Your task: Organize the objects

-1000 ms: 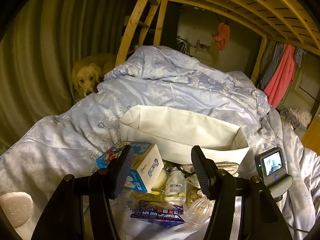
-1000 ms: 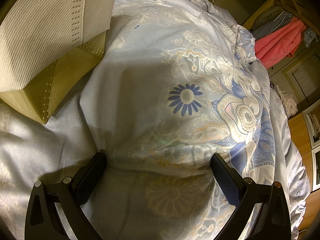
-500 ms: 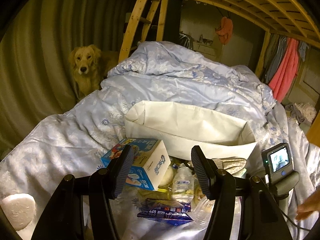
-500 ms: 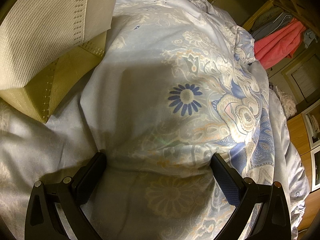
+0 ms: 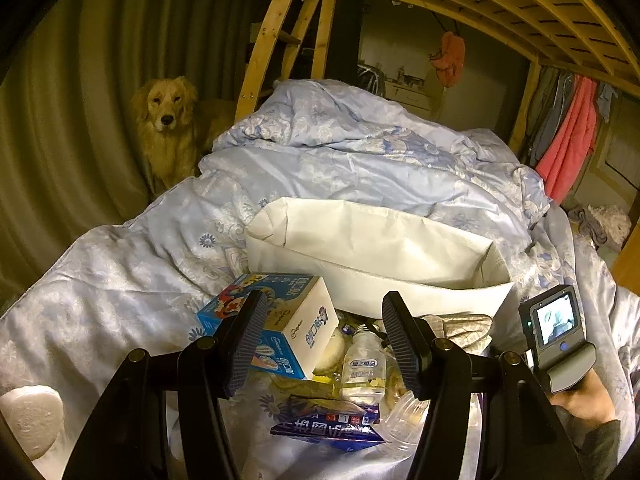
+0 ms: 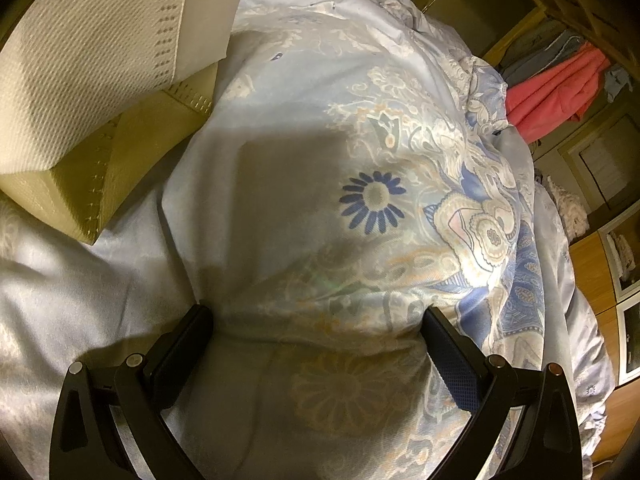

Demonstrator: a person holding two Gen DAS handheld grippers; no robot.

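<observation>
A pile of small items lies on the blue floral duvet (image 5: 340, 168) in the left wrist view: a blue and white carton (image 5: 296, 320), a clear bottle (image 5: 363, 372), a dark blue snack packet (image 5: 328, 424) and a clear plastic cup (image 5: 404, 416). Behind them stands an open white fabric bin (image 5: 372, 256). My left gripper (image 5: 324, 320) hangs open above the pile, holding nothing. The right gripper (image 6: 318, 332) is open wide, pressed against the duvet (image 6: 360, 200) beside the bin's woven wall (image 6: 80, 80).
A golden dog (image 5: 168, 120) sits at the bed's far left by the curtain. Wooden bunk slats (image 5: 480, 0) arch overhead. A hand (image 5: 580, 400) holds the right gripper's handle with its small screen (image 5: 554, 320). A white round pad (image 5: 30, 420) lies at lower left.
The left wrist view has tilted up and back a little, so the dog now sits up in view. A hand came onto the right gripper's handle. The right gripper stayed put.
</observation>
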